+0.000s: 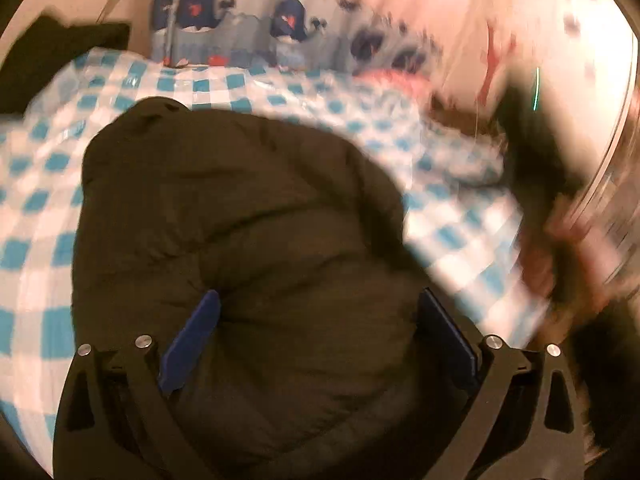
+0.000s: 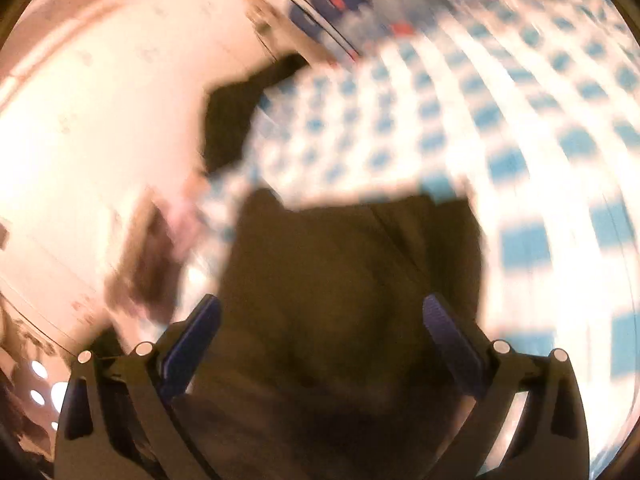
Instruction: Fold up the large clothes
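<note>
Left wrist: left tool wide apart over dark jacket.

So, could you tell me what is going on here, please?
A person is working on a dark garment with a handheld gripper in each hand, over a blue-checked cloth. The left gripper and the right gripper both have their jaws wide apart with the garment bunched beneath them, neither clamped on it. Both views are blurred, so things look to be mid-motion. The fold does not look finished.
</note>
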`<state>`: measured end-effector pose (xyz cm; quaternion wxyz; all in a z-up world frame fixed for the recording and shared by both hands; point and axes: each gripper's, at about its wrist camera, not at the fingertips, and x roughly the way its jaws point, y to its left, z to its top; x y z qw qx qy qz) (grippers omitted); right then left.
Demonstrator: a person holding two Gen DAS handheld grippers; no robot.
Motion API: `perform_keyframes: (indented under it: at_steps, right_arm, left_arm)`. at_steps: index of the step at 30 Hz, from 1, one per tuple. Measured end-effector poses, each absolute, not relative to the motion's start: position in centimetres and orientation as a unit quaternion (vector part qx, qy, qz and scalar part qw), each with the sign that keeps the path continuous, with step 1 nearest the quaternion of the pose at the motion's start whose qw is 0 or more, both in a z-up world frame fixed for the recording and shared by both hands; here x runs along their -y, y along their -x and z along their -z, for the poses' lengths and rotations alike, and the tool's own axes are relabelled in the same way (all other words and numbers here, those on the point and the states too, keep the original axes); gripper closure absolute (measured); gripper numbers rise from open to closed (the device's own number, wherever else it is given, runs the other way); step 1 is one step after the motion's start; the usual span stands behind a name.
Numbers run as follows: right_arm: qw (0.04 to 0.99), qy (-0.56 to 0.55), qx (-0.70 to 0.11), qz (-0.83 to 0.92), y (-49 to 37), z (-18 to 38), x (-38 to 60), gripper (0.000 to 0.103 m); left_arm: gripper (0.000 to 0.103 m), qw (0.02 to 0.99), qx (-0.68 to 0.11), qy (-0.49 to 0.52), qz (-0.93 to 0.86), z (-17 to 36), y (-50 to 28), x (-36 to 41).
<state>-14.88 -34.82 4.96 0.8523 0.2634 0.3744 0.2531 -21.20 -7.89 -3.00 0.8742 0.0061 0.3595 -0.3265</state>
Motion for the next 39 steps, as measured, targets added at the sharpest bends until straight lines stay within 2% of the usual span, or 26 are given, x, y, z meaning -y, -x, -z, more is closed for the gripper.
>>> perform_keyframes:
  at_steps: [3,6,7,9,10,16,19,22,24,26,28,31,35,37,39]
  right_arm:
    - [0.822,-0.275,-0.381,-0.320,9.9,-5.0,30.6,0.005]
    - [0.834,-0.240,-0.419,-0.269,4.2,0.9,28.9,0.006]
    - [0.834,-0.224,-0.448,-0.234,2.6,4.6,28.9,0.006]
    - [0.788,-0.334,-0.449,-0.257,1.4,10.4,31.2,0.007]
    - [0.785,-0.358,-0.439,-0.251,1.2,11.0,31.8,0.008]
    - [0.801,-0.293,-0.472,-0.223,1.3,9.1,30.9,0.008]
    - [0.836,-0.264,-0.425,-0.225,5.6,5.7,31.6,0.007]
    - [0.885,-0.177,-0.365,-0.227,11.8,1.6,30.6,0.007]
    - [0.899,-0.119,-0.377,-0.189,15.1,2.1,29.7,0.007]
    - [0.877,-0.087,-0.442,-0.166,14.9,6.2,29.0,0.007]
    - [0.856,-0.137,-0.462,-0.187,14.4,8.8,29.9,0.007]
    - [0.852,-0.140,-0.473,-0.176,14.5,6.8,30.0,0.007]
    - [0.877,-0.137,-0.421,-0.187,19.9,1.9,30.3,0.007]
    - [0.883,-0.125,-0.416,-0.177,22.7,1.4,30.3,0.007]
    - [0.873,-0.098,-0.450,-0.159,24.1,3.5,29.8,0.007]
  left_arm:
    - [0.008,0.873,-0.358,-0.013,0.333,4.4,21.3,8.9]
    - [0.008,0.869,-0.354,-0.015,0.344,4.7,21.1,8.2]
    - [0.008,0.867,-0.353,-0.010,0.351,4.8,21.1,7.7]
    - [0.008,0.868,-0.337,-0.003,0.366,4.6,21.0,7.2]
    - [0.008,0.863,-0.336,-0.008,0.376,4.7,20.8,7.1]
    - [0.008,0.861,-0.346,-0.017,0.372,5.0,20.4,7.8]
    - [0.008,0.867,-0.352,-0.032,0.350,4.4,20.9,8.0]
    - [0.008,0.878,-0.355,-0.067,0.313,3.4,21.7,8.6]
    - [0.008,0.885,-0.348,-0.082,0.297,3.1,22.5,8.8]
    - [0.008,0.889,-0.341,-0.094,0.290,2.9,23.0,9.1]
    - [0.008,0.890,-0.345,-0.095,0.280,2.7,23.3,9.2]
    - [0.008,0.899,-0.342,-0.105,0.253,1.5,24.4,8.8]
    - [0.008,0.911,-0.322,-0.138,0.217,0.1,25.9,8.0]
    - [0.008,0.914,-0.321,-0.139,0.204,-0.5,26.6,7.5]
    - [0.008,0.918,-0.317,-0.139,0.196,-0.8,27.2,7.3]
